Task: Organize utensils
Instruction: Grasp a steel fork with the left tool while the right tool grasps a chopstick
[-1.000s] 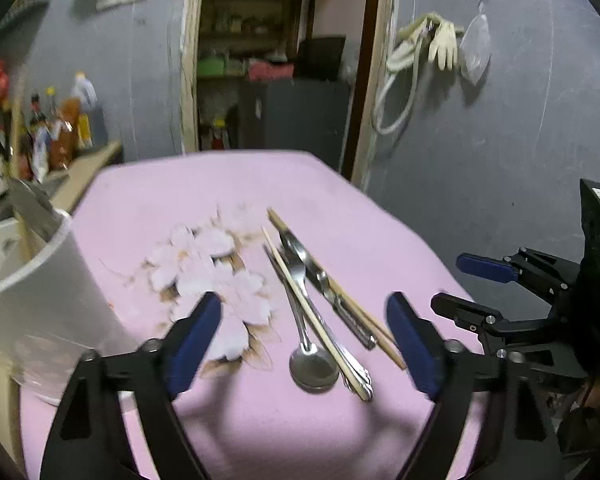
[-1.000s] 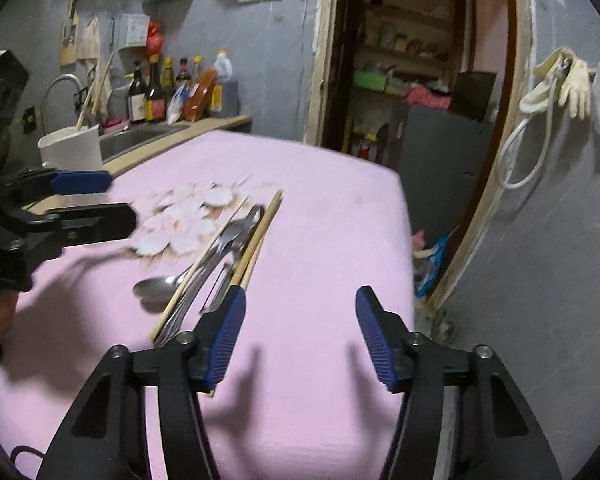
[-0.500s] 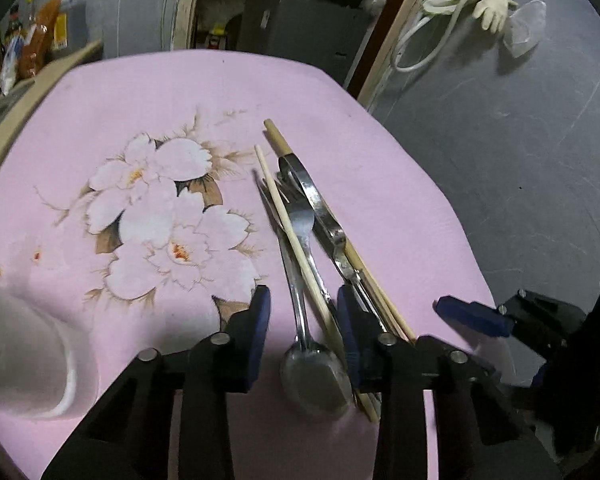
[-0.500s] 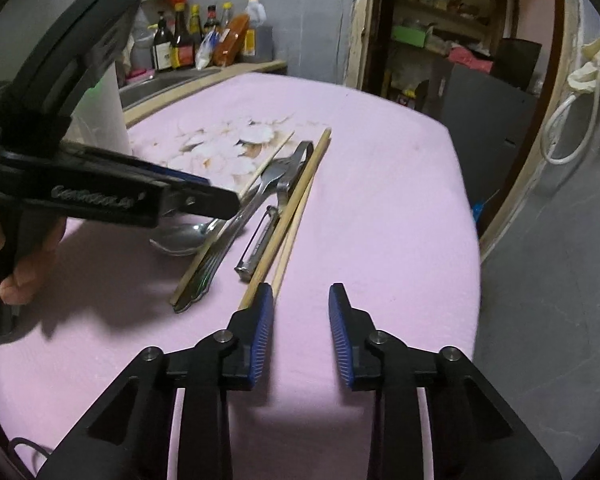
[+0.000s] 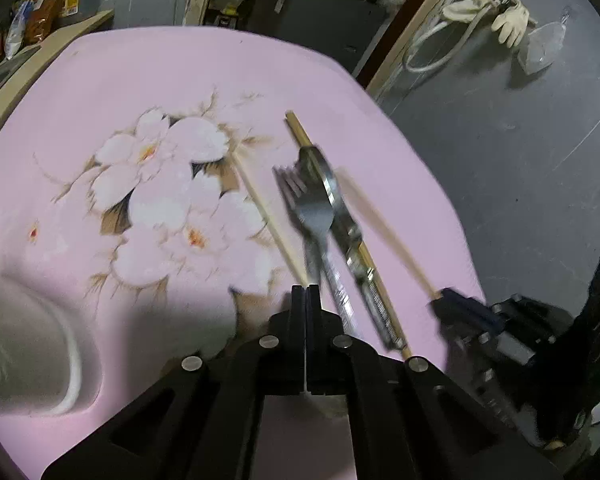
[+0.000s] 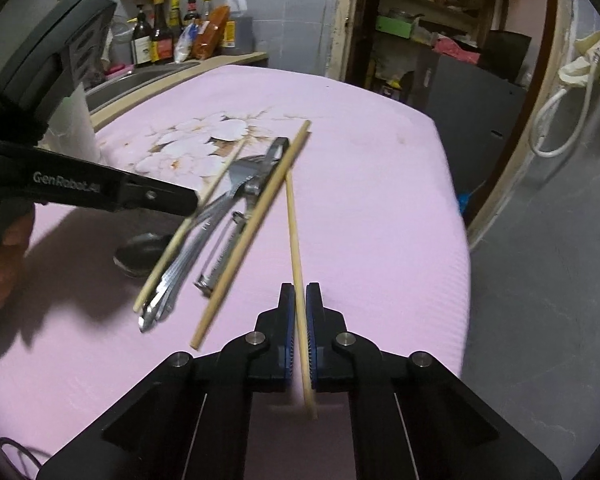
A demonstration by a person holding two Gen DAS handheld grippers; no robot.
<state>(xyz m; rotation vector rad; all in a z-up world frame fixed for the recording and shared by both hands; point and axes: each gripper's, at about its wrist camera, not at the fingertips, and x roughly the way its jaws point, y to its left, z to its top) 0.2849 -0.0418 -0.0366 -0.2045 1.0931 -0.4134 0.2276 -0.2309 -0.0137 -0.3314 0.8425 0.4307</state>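
Observation:
On the pink flowered cloth (image 6: 360, 200) lies a pile of utensils: a fork (image 5: 312, 208), a metal peeler (image 6: 220, 256), a spoon (image 6: 140, 252), a thick chopstick (image 6: 256, 224) and a thin chopstick (image 5: 260, 208). My right gripper (image 6: 300, 292) is shut on another chopstick (image 6: 292, 220), which angles away from the pile. In the left wrist view that chopstick is blurred, and the right gripper (image 5: 448, 300) grips its near end. My left gripper (image 5: 306, 292) is shut, its tips at the thin chopstick's near part. Whether they pinch anything is hidden. It enters the right wrist view from the left (image 6: 194, 200).
A white holder cup (image 5: 28, 340) stands at the cloth's left edge. Bottles (image 6: 160, 36) line the counter behind a sink. The table ends at the right above grey floor. A doorway with shelves is behind. Gloves (image 5: 508, 24) hang on the wall.
Both grippers have closed. The left one moved forward and down over the spoon end of the pile. The right one closed on a chopstick, which has swung away from the pile.

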